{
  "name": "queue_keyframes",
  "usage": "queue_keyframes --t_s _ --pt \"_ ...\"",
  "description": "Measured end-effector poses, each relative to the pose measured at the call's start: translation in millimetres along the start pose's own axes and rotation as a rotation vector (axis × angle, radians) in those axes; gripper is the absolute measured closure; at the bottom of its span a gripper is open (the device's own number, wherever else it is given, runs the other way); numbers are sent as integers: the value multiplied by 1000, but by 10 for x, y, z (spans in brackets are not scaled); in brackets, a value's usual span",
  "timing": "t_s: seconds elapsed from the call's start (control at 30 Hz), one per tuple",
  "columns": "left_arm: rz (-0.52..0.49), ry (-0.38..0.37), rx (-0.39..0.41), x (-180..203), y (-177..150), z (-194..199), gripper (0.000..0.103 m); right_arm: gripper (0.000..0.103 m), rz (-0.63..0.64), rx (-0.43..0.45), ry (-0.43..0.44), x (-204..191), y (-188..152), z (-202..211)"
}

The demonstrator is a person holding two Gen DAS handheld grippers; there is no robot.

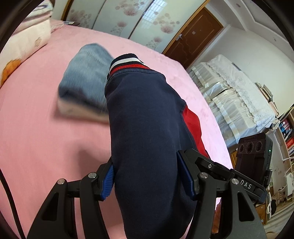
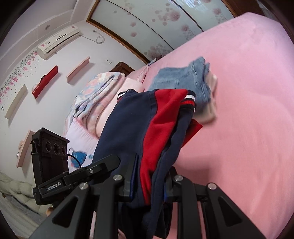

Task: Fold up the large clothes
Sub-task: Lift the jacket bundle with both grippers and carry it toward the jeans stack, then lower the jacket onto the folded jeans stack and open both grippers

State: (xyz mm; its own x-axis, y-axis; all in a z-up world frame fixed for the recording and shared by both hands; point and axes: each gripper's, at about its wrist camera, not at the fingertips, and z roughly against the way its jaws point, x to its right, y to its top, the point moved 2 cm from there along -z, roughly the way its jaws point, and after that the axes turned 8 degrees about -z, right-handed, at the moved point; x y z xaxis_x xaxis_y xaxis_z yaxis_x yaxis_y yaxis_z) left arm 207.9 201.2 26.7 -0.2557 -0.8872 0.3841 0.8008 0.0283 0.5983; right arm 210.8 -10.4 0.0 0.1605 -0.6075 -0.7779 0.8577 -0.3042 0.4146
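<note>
A navy jacket with red panels and striped cuffs (image 1: pixel 145 128) hangs bunched between the blue pads of my left gripper (image 1: pixel 147 176), which is shut on it above the pink bed (image 1: pixel 36 119). In the right wrist view the same jacket (image 2: pixel 147 132) is clamped in my right gripper (image 2: pixel 148 185), which is shut on it. A folded pile of blue jeans (image 1: pixel 84 80) lies on the bed beyond the jacket; it also shows in the right wrist view (image 2: pixel 183 77).
Folded quilts and pillows (image 2: pixel 95 95) lie at the head of the bed. A covered sofa (image 1: pixel 229 95) stands off the bed's far side. A brown door (image 1: pixel 194 38) and floral wardrobe panels (image 1: pixel 128 16) are behind.
</note>
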Motion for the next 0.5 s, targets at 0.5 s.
queue_keyframes --t_s 0.5 --pt "-31 -34 31 -1307 1866 -1487 43 82 1 90 -60 428 1774 -1657"
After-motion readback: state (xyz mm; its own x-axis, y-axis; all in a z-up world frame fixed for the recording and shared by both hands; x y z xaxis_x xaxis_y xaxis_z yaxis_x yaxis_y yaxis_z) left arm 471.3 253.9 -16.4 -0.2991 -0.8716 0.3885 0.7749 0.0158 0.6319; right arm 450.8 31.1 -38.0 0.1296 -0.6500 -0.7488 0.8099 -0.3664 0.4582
